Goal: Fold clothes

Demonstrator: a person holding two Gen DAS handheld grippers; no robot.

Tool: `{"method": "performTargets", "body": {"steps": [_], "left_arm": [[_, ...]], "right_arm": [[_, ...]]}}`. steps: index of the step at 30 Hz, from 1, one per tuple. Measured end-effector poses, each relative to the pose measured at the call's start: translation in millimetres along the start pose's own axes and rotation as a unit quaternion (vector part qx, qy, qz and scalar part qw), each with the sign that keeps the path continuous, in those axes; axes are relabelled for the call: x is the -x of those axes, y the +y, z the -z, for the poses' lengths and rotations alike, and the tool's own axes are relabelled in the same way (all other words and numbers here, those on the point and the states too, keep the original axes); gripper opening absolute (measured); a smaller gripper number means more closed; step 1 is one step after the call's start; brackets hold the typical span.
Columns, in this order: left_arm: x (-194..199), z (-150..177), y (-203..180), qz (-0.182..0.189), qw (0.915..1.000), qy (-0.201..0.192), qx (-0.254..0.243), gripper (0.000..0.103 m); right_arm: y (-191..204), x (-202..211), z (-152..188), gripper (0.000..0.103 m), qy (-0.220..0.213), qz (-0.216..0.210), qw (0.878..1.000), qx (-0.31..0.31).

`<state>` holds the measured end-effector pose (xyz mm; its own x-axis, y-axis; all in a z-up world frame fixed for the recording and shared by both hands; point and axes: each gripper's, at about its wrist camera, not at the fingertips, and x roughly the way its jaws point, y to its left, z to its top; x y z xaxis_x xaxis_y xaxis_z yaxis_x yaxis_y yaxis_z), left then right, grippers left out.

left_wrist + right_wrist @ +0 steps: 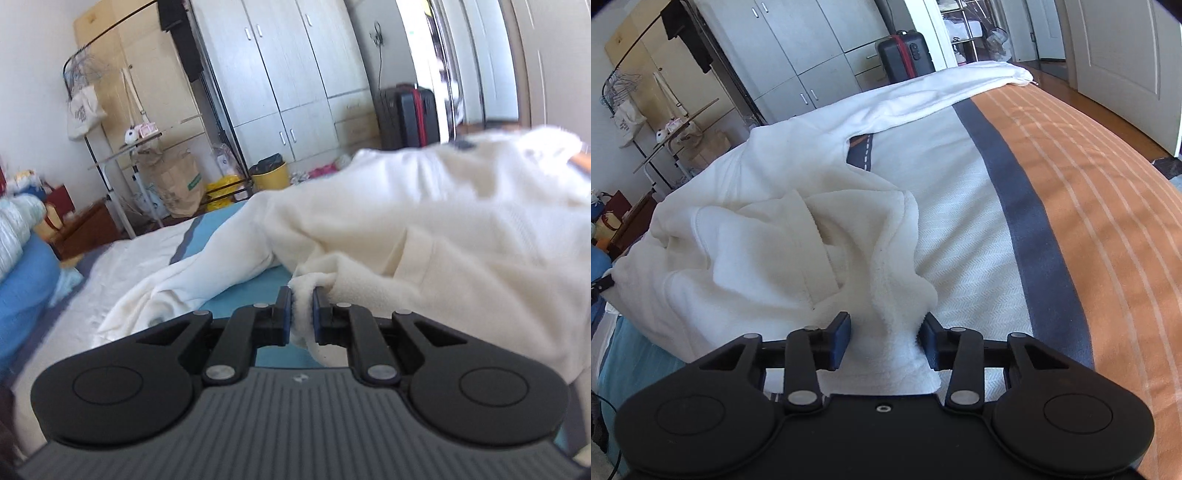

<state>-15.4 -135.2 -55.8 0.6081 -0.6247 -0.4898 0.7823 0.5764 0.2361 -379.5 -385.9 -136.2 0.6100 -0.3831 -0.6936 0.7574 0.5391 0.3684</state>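
Now pinching a fleece hem of the white garment tight in the left tongs, right tongs half-spread astride another edge, unclamped, presumably readying a fold across the bed ahead.

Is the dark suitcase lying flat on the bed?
No, the suitcase stands upright on the floor beyond the bed, by the wardrobe.

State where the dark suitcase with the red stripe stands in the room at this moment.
The suitcase stands upright on the floor beyond the bed's far edge, against the grey wardrobe's drawers, upper centre in the right wrist view and upper right in the left.
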Motion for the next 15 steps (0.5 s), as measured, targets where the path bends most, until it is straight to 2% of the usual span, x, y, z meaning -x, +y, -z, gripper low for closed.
{"method": "performTargets", "body": {"steps": [2,4,5,7,8,9,10,12,15], "left_arm": [[2.1,-1.3,6.9,0.013,0.9997,0.003,0.019,0.011],[-6.0,1.5,13.2,0.044,0.9982,0.022,0.035,0.013],[-10.6,3.5,15.4,0.061,0.9968,0.032,0.041,0.015],[-29.1,16.1,4.2,0.107,0.9921,0.061,0.024,0.055],[-38.3,22.4,-1.4,0.130,0.9885,0.075,0.015,0.052],[-46.7,28.9,-7.6,0.148,0.9850,0.088,0.004,0.033],[-48.2,35.6,-18.4,0.129,0.9878,0.084,-0.024,0.010],[-39.7,33.3,-29.1,0.109,0.9907,0.060,-0.056,0.010],[2.2,12.2,-20.4,0.087,0.9941,-0.021,-0.060,0.008]], "right_arm": [[-0.8,-1.9,0.6,0.051,0.000,0.005,1.000,-0.009],[2.0,-4.5,2.8,0.052,0.008,0.003,1.000,0.004],[4.9,-6.5,4.1,0.045,0.013,0.002,1.000,0.017],[11.9,-8.9,6.9,0.032,0.012,0.003,0.999,0.052],[13.3,-9.2,7.5,0.025,0.009,0.001,0.998,0.055],[12.1,-9.8,6.3,0.022,0.009,-0.003,0.999,0.042],[11.0,-9.8,4.1,0.019,0.014,-0.010,0.999,0.034],[12.9,-6.9,-2.9,0.017,0.009,-0.012,1.000,0.024],[21.8,9.3,-18.2,0.016,-0.016,-0.032,0.999,0.021]]}}
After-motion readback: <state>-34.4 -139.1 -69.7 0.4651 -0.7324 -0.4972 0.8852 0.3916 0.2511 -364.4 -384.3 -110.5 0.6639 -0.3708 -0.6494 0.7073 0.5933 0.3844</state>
